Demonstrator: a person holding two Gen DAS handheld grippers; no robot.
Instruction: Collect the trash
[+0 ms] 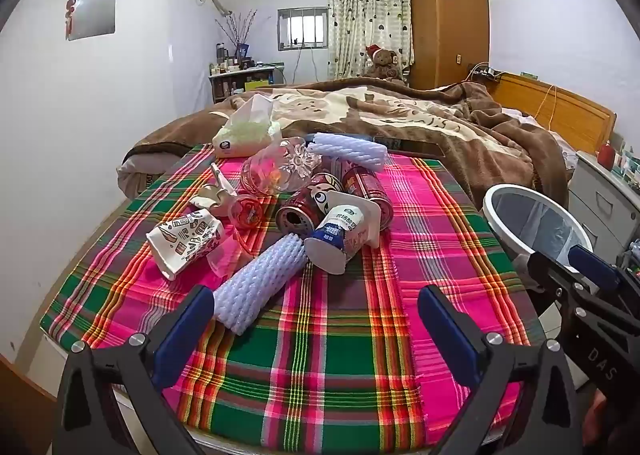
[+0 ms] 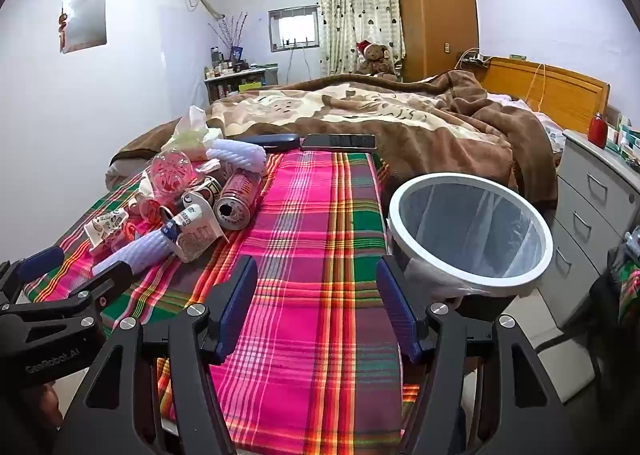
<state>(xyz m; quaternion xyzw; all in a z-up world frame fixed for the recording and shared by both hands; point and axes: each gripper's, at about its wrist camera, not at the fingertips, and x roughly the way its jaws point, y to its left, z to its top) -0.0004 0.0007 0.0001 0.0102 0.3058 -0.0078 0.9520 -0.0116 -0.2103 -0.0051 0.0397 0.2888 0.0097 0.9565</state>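
Item 1, my left gripper (image 1: 312,319): jaws spread wide, nothing between them, tilted down over the near edge of the plaid tablecloth (image 1: 360,355). I judge it is poised this way to take the nearest piece of litter.

Item 2, my right gripper (image 2: 316,307): jaws apart, empty, hanging above bare cloth between the litter heap and the bin, so either lies within its sweep.

Item 3, waste bin (image 2: 472,275): white-rimmed, lined with a clear bag, standing just off the table's right edge with its mouth open to me; nothing visible inside. Placed low beside the table, I take it, so pieces can be dropped straight in.

Item 4, the trash, heaped on the left half of the cloth, pieces touching or overlapping:
- white foam fruit sleeve (image 1: 256,283), lying nearest my left fingers, its end just beside the left pad;
- yogurt cup (image 1: 340,239), on its side, leaning on the cans;
- two red drink cans (image 1: 296,215), tipped over, openings toward me;
- patterned paper cup (image 1: 184,243), crushed;
- second foam sleeve (image 1: 348,149), at the back of the heap;
- crumpled clear plastic container (image 1: 280,167);
- small red-printed lid or cup (image 1: 246,211), exact kind unclear.

Item 5, tissue pack (image 1: 244,133): behind the heap, a sheet pulled up; likely not litter.

Status: nothing collected yet, as far as the bin shows.
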